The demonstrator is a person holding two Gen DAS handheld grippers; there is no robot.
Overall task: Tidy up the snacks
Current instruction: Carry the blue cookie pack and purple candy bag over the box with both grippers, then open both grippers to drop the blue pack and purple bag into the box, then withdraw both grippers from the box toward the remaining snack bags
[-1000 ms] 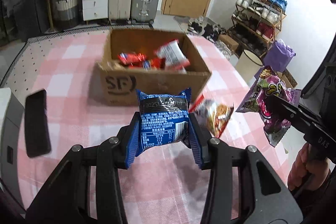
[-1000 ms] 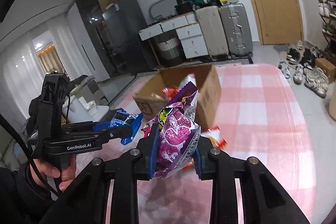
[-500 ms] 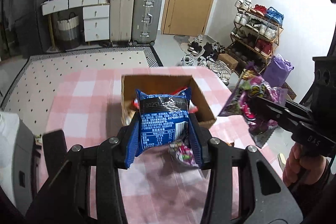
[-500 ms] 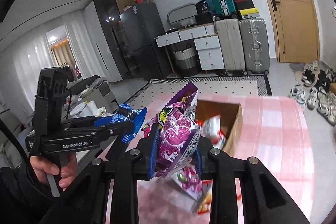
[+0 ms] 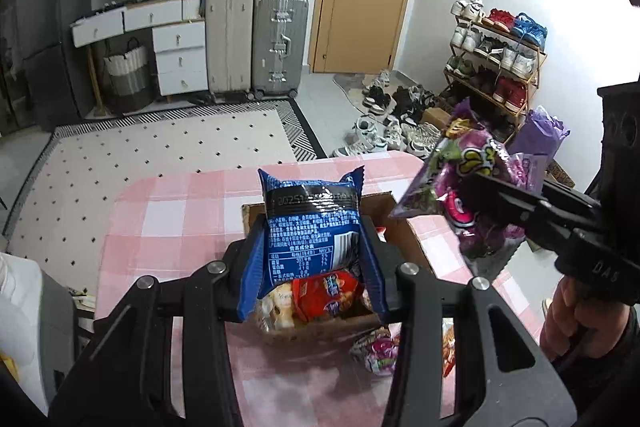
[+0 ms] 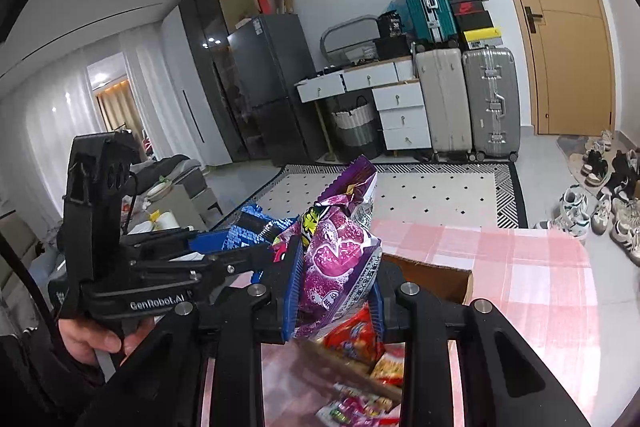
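Observation:
My left gripper (image 5: 312,267) is shut on a blue snack packet (image 5: 312,223), held upright above the open cardboard box (image 5: 404,231). Red and pale packets (image 5: 324,293) lie inside the box just below it. My right gripper (image 6: 336,291) is shut on a purple snack packet (image 6: 336,259), also raised over the box (image 6: 436,275). In the left wrist view the purple packet (image 5: 468,167) hangs to the right of the blue one. In the right wrist view the left gripper (image 6: 240,251) and the blue packet (image 6: 248,227) show at the left.
The box stands on a table with a pink checked cloth (image 5: 168,219). Loose packets (image 5: 376,349) lie on the cloth by the box's near side. Beyond the table's far edge are a dotted rug (image 5: 160,147), suitcases (image 5: 280,43) and a shoe rack (image 5: 496,51).
Both grippers have risen and moved forward with their packets. The box, earlier ahead of them, now lies directly beneath. Neither grip has changed.

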